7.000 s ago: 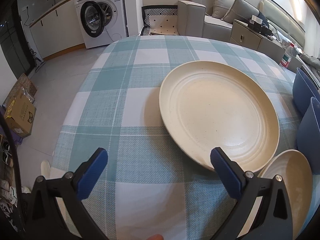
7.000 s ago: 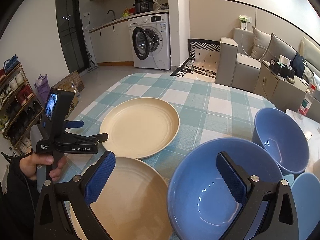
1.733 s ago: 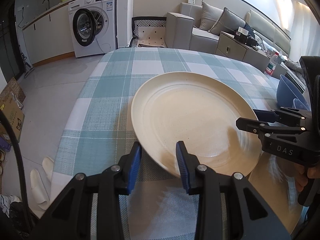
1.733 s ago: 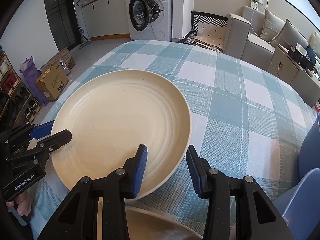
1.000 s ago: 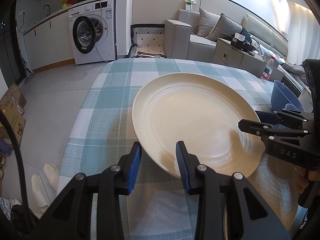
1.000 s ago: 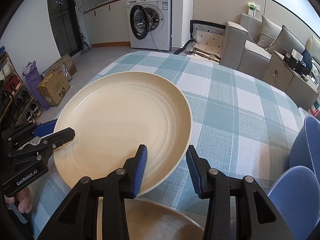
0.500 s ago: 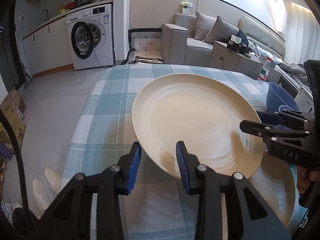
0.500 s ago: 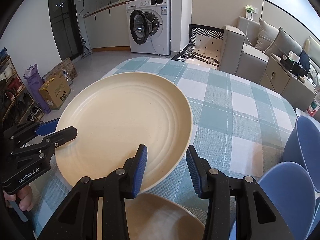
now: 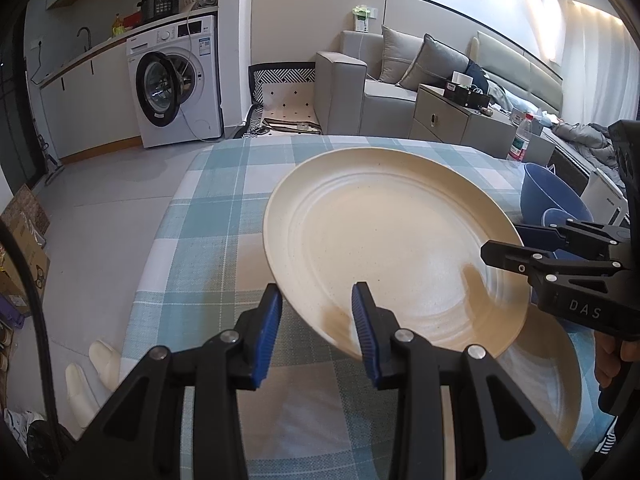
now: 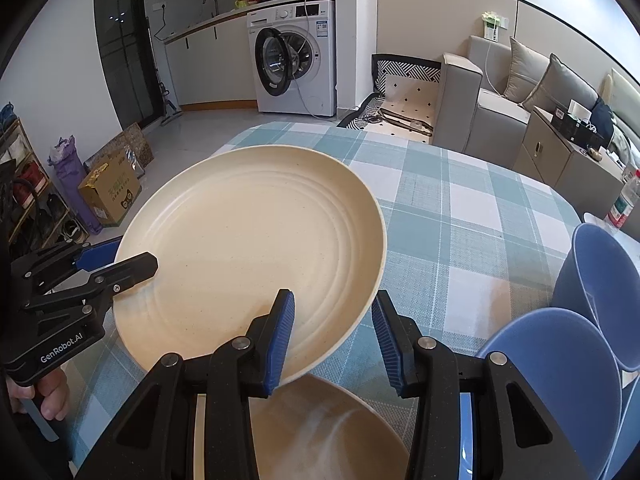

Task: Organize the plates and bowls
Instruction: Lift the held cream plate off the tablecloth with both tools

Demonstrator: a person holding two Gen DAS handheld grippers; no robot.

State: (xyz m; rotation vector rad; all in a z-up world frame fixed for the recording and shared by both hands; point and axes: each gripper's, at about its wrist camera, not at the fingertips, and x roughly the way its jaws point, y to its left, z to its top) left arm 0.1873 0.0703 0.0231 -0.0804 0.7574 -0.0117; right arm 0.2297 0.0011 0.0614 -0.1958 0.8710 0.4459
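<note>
A large cream plate is held in the air above the checked tablecloth. My left gripper is shut on its near-left rim. My right gripper is shut on its opposite rim. A second cream plate lies on the table below the lifted one. Blue bowls stand at the right; one blue bowl shows past the plate in the left wrist view.
The table's left edge drops to the floor, where slippers lie. A washing machine, a sofa and a cabinet stand beyond the table. A water bottle is at the far right.
Both grippers went from open to shut on the large plate's rim. Over the last second the plate has risen higher above the table, held between them.
</note>
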